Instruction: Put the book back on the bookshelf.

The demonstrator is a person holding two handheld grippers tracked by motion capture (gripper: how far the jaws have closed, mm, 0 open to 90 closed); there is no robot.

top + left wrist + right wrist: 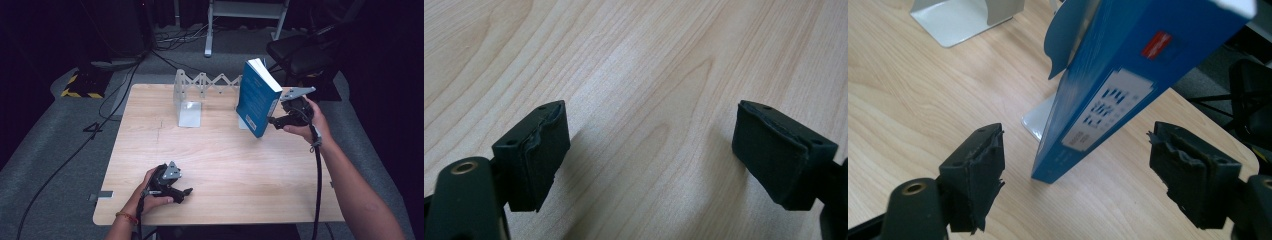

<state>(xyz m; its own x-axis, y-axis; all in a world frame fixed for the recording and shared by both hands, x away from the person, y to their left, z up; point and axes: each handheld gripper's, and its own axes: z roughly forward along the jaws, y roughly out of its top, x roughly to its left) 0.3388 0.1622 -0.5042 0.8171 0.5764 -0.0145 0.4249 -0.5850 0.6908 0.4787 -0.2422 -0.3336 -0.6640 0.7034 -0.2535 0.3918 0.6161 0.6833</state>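
A blue book (257,97) stands tilted on its lower corner at the back right of the wooden table (210,155), its top leaning away to the right. In the right gripper view the book's spine (1108,95), with its white label, rises just ahead of the gap between the jaws. My right gripper (274,120) (1075,145) is open beside the book's spine, and its pads do not press on it. At the front left, my left gripper (185,192) (649,150) rests low over bare wood, open with nothing between its jaws.
A white metal bookend rack (190,107) with a folding lattice (210,80) stands along the table's back edge. One flat foot (1035,122) lies under the book. A black chair (300,52) and floor cables (125,85) lie beyond the table.
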